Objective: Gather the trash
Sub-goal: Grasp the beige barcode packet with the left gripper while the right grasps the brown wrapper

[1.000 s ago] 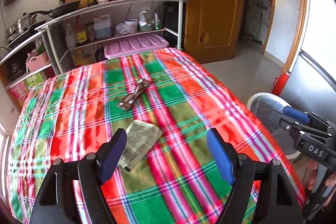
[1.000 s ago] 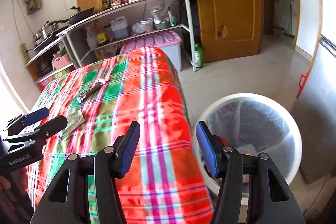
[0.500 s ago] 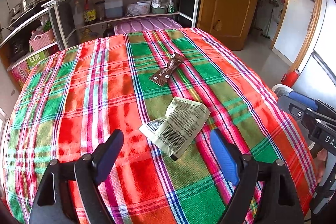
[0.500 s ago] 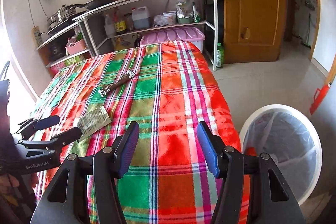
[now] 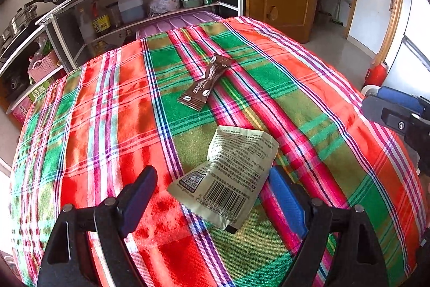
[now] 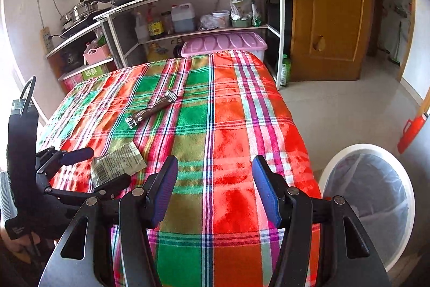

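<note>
Two grippers are in my hands, both tilted down toward a table under a plaid cloth point(image 5: 107, 109). My left gripper point(image 5: 212, 195) has its jaws spread wide, straddling the near end of a pale green wrapper point(image 5: 231, 174) that lies flat on the cloth; neither pad presses it. Farther off, near the table's middle, lies a brown sachet point(image 5: 207, 81). My right gripper point(image 6: 215, 190) hangs over the table's near right corner, jaws apart, holding nothing. Right of it on the floor stands a white bin point(image 6: 403, 192) lined with a clear bag.
</note>
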`<state>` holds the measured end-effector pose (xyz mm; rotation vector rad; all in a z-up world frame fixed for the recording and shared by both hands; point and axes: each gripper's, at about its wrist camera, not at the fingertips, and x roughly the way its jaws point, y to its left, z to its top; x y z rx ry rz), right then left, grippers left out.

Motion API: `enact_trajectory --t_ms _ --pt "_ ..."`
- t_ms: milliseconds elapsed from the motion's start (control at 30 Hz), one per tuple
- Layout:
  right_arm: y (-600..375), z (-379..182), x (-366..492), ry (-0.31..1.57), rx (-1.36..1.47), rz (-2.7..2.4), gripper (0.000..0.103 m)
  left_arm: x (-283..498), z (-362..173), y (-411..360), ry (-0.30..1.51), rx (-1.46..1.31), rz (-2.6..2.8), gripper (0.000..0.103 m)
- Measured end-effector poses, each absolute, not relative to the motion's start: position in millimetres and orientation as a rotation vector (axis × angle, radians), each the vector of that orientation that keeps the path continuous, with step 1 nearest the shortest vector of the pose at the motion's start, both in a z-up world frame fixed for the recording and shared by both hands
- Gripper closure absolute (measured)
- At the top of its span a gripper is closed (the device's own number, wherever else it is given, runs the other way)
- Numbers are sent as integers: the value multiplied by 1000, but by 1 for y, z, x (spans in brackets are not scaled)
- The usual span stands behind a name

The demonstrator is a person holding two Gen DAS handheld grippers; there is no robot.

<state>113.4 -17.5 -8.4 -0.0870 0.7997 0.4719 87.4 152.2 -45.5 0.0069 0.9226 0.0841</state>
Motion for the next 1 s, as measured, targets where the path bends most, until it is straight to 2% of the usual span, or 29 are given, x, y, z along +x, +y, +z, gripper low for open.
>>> enact_trajectory --t_ms 133,200,267,300,367,467,867,1000 --pt "-13 -11 117 809 -88 472 45 90 -47 158 928 -38 56 17" --pt "-10 -13 119 813 -94 471 45 88 -46 161 922 -46 63 22" --pt "-7 -14 121 816 -99 474 45 88 -45 162 916 -42 73 33" --pt "-6 -14 121 818 -101 475 45 87 -45 162 915 -42 69 35" --pt "-2 -16 123 823 -105 477 45 86 -44 165 908 -43 68 51" --pt "6 -18 128 835 -108 486 45 85 -43 171 905 -48 72 63" --pt "51 -23 149 866 -116 523 45 78 -40 203 887 -84 130 82" --pt "68 -26 156 880 -113 537 45 74 -41 222 888 -126 141 83"
